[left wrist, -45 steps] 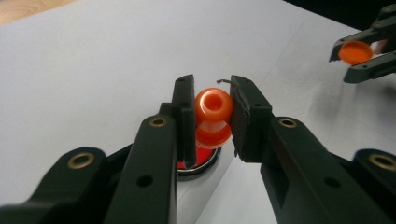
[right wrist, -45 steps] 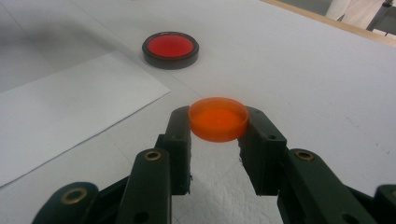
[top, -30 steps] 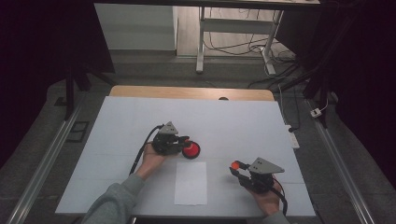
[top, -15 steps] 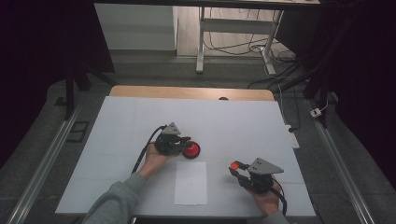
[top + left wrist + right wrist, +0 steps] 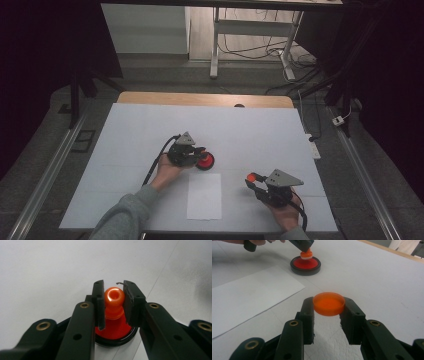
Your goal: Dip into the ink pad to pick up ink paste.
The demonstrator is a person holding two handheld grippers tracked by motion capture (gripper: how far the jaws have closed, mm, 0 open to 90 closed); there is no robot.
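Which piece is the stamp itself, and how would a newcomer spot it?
On the white table, look just beyond the far edge of the paper sheet. The stamp stands there, its knob clamped by the left gripper. Unlike the shallow orange cap, it has a red body in a black ring.

Counted on the tabletop [image 5: 150, 125]: one red stamp [image 5: 205, 161] in a black ring base, one orange cap [image 5: 251, 177], one white paper sheet [image 5: 204, 196]. Two claws are counted: left claw [image 5: 200, 152] and right claw [image 5: 251, 181]. Two hands are seen.
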